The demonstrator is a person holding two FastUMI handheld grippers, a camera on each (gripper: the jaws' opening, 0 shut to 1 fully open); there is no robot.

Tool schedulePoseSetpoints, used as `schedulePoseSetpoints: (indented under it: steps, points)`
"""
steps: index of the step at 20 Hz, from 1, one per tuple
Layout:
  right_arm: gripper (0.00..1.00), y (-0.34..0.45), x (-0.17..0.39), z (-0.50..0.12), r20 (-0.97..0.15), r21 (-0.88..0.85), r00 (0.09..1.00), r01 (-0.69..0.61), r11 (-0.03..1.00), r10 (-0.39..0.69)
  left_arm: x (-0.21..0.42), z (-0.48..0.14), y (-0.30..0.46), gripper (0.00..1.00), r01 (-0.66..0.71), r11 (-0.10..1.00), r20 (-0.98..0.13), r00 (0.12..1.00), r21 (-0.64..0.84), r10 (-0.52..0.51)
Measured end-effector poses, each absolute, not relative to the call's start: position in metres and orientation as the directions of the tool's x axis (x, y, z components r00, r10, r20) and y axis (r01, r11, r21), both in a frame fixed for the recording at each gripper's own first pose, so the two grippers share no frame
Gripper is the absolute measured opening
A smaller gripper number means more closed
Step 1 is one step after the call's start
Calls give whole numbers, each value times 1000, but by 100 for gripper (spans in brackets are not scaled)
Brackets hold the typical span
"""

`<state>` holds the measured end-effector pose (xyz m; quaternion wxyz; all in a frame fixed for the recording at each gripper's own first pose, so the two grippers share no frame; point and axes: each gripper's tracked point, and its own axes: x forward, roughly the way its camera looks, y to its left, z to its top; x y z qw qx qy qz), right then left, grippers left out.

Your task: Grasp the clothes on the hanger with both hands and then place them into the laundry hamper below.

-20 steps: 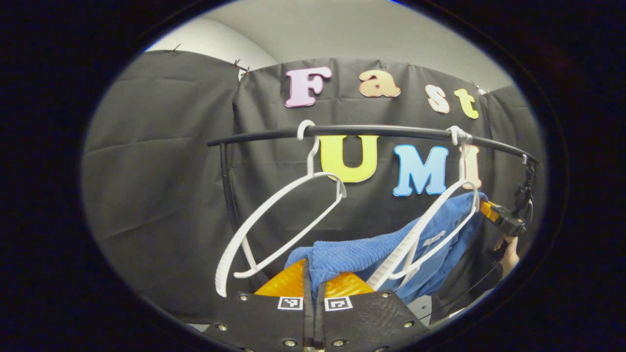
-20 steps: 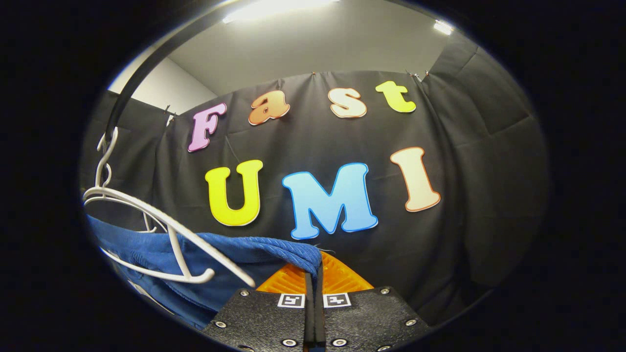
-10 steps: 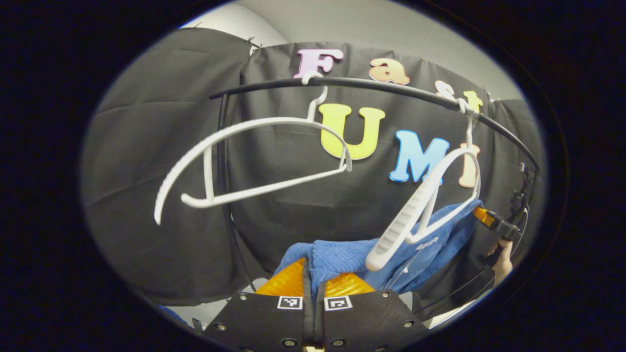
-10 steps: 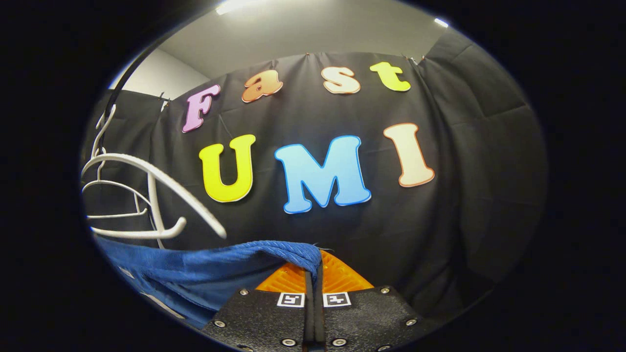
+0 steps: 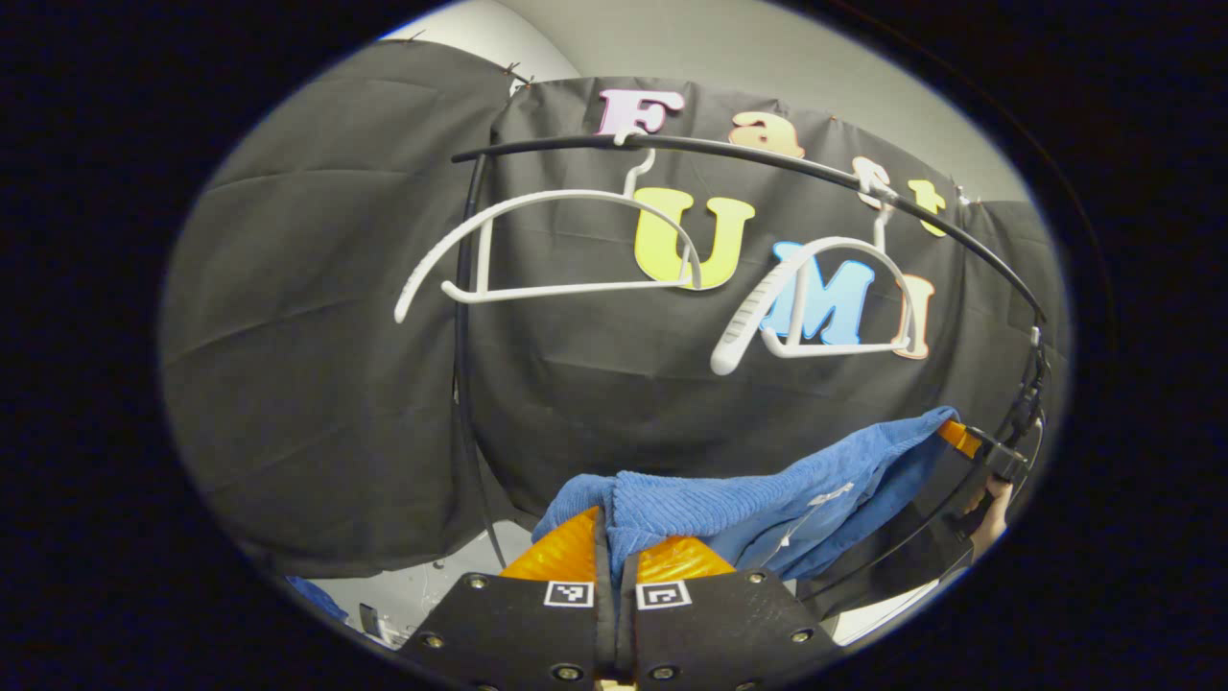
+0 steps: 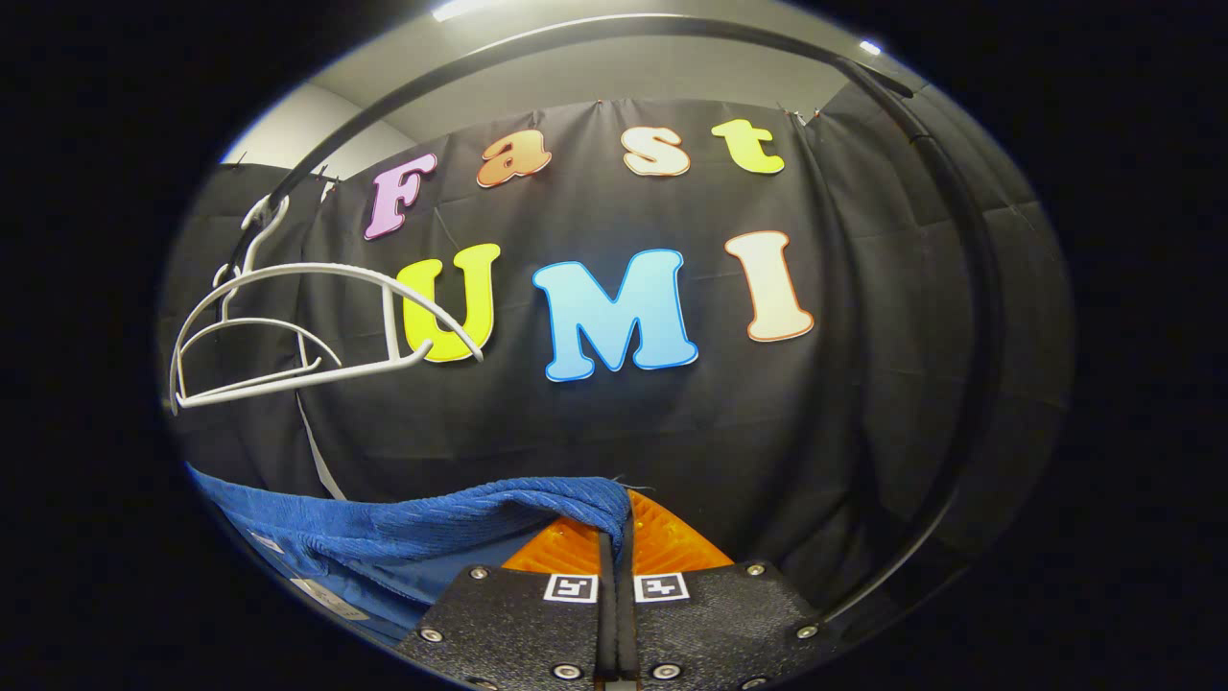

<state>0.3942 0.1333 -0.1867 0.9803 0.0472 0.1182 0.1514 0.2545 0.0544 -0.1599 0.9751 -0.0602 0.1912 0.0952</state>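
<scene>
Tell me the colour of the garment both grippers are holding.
Blue, ribbed like corduroy; the garment shows best in the left gripper view.

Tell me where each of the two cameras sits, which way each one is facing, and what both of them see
Left gripper view: rides on the left gripper, looking along its fingers at the rail, two white hangers and the blue garment; the right gripper and a hand show far right.
Right gripper view: rides on the right gripper, facing the booth wall, hangers on its left.
Shared: garment, hangers, rail.
</scene>
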Motion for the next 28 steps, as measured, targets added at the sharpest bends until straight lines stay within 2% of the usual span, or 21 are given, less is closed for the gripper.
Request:
schedulePoseSetpoints:
  steps: [8,16,20,28]
  points:
    - [0,130,294,-151,-257,73,931,-249,966,259,193,-127,34,2,-76,997,-340,938,-17,66]
    - [0,148,208,-126,-249,16,936,-254,967,250,174,-117,16,1,87,995,-280,955,-46,-96]
    - [0,161,169,-136,-275,2,928,-260,966,250,167,-126,0,1,162,986,-277,946,-44,-168]
    - [0,200,133,-193,-393,15,876,-299,954,280,177,-178,-32,2,279,958,-321,903,-66,-285]
